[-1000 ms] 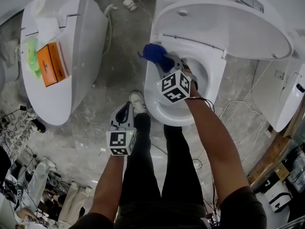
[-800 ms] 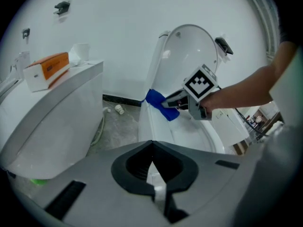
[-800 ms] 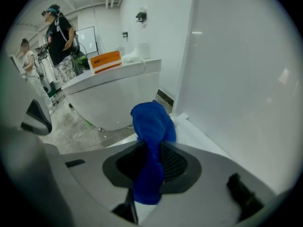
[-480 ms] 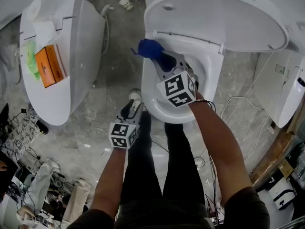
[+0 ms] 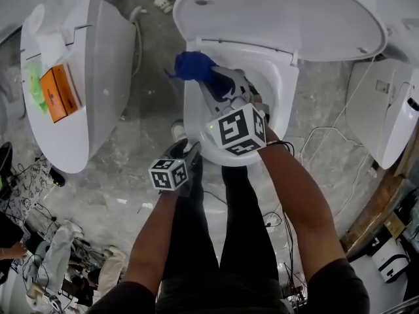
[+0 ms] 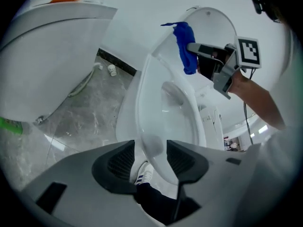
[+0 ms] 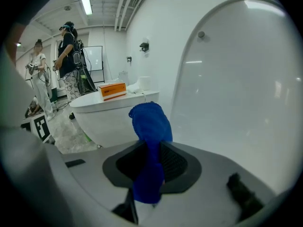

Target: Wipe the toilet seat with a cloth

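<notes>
Left gripper [image 6: 150, 159] had dropped toward the front of the seat [image 5: 192, 113]. Its jaws had just been opening and stood wide, with the rim showing between them but not gripped (probably about to steady it). Right gripper [image 7: 151, 163], clamped on the cloth [image 7: 150, 122], had lifted off the seat's left rim. The cloth hung in the air near the hinge, so wiping looked paused. Lid [image 5: 281, 18] was up. Count: one cloth, two grippers, one orange box [image 5: 54, 93], two toilets, plus an unclear white unit [image 5: 386, 123] at right.
</notes>
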Demonstrator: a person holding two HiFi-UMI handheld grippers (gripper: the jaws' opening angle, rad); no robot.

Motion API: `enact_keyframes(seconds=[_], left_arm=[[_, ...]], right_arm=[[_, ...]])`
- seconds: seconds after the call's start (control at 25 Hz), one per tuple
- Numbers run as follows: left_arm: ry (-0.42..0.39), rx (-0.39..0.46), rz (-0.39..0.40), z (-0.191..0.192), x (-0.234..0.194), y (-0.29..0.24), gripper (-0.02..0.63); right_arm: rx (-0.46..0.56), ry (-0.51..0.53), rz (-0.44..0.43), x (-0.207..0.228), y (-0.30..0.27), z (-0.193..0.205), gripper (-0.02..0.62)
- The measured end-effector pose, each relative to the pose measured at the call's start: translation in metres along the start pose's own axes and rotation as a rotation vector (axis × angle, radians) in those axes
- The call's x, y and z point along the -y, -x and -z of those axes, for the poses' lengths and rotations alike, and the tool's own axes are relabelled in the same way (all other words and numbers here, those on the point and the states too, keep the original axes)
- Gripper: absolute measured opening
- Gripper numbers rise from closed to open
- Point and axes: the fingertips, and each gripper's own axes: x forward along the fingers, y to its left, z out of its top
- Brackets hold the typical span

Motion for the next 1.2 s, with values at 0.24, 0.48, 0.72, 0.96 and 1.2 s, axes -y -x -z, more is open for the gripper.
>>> enact_keyframes(seconds=[0.24, 0.48, 0.72, 0.96, 1.2], left_arm=[[0.068, 0.000, 0.012, 0.001, 0.006, -0.014, 0.199], [0.092, 0.006, -0.015, 0.000, 0.005, -0.012, 0.199], [0.093, -0.024, 0.012, -0.002, 0.016, -0.001, 0.199], [0.097, 0.016, 0.067, -0.012, 0.038, 0.028, 0.198], [0.130, 0.049, 0.139, -0.025, 0.060, 0.056, 0.196]], right_arm=[[0.006, -0.003, 0.006, 0.003, 0.014, 0.006, 0.089], [0.038, -0.025, 0.029, 0.006, 0.027, 0.002, 0.089], [0.048, -0.041, 0.045, 0.009, 0.040, 0.007, 0.089], [0.115, -0.087, 0.063, 0.018, 0.065, -0.016, 0.089], [0.219, -0.100, 0.110, 0.032, 0.118, -0.066, 0.089]])
